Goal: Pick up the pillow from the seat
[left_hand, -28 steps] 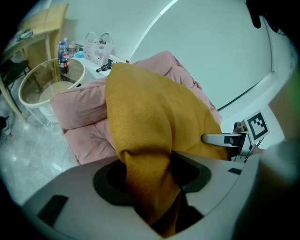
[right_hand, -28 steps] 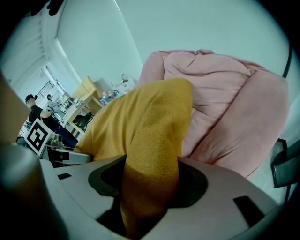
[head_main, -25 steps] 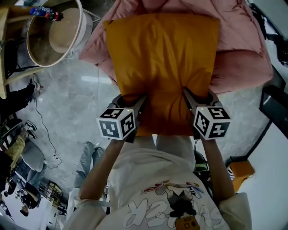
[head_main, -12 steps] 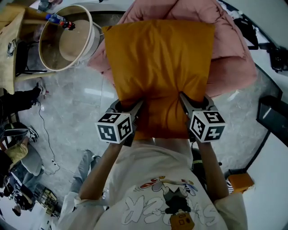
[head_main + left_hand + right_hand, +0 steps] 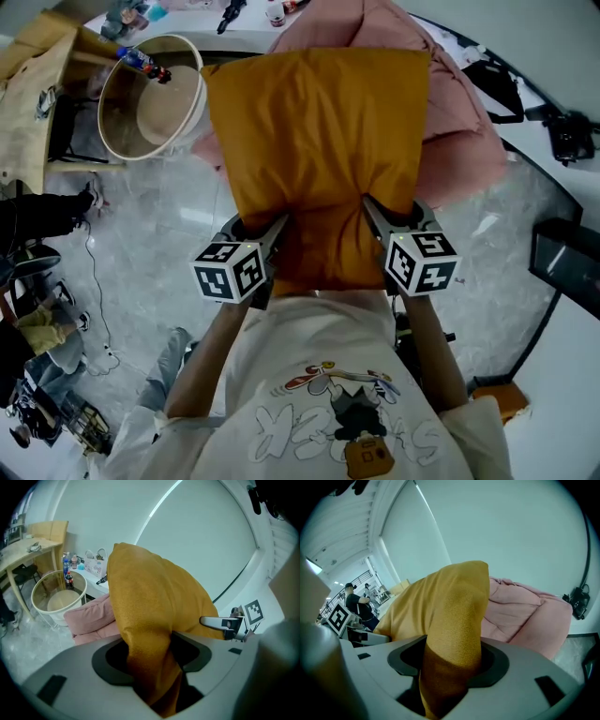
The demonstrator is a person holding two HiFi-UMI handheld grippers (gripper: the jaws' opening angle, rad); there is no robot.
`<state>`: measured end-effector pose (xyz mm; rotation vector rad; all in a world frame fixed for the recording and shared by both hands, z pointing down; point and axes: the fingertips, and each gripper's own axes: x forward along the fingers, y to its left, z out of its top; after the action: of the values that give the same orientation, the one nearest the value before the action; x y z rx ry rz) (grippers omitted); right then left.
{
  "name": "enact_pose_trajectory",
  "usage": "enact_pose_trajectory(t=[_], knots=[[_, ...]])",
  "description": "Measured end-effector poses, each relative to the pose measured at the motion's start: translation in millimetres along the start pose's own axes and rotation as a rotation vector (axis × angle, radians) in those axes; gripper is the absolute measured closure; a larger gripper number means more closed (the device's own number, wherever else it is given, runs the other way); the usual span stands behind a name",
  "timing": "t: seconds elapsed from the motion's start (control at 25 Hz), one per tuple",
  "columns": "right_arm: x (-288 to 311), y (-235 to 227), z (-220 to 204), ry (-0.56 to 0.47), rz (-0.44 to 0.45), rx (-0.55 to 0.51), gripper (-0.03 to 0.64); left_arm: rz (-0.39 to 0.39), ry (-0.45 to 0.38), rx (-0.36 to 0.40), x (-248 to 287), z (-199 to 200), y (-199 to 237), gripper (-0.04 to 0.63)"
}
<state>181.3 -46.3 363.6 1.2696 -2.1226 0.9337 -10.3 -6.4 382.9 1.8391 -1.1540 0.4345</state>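
Pillow (image 5: pixel 314 141) in left hand-held gripper (image 5: pixel 260 225), right hand-held gripper (image 5: pixel 394 214) (seat (image 5: pixel 455 112) beyond)

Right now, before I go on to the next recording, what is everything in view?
pillow: one, orange, held up in front of the seat.
seat: one, pink, padded, behind the pillow.
tub: one, round, pale, on the floor left of the seat.
bottle: one, dark, at the tub's rim.
desk: one, light wood, far left.
floor: grey, marbled.
left gripper: shut on the pillow's near edge, left side.
right gripper: shut on the same edge, right side.
shirt: white, printed, bottom of the head view.
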Motion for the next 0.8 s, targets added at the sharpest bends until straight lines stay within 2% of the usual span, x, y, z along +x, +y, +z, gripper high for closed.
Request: enact_pose_trajectory(t=[0.4,0.8], knots=[[-26,6,14,-0.044,0.042,-0.026,0.347,0.025,-0.056,0.014,-26,7,-22,0.347],[-44,46,27,-0.082,0.002,-0.055,0.342,-0.044,-0.080,0.017,-63,14,-11,0.347]])
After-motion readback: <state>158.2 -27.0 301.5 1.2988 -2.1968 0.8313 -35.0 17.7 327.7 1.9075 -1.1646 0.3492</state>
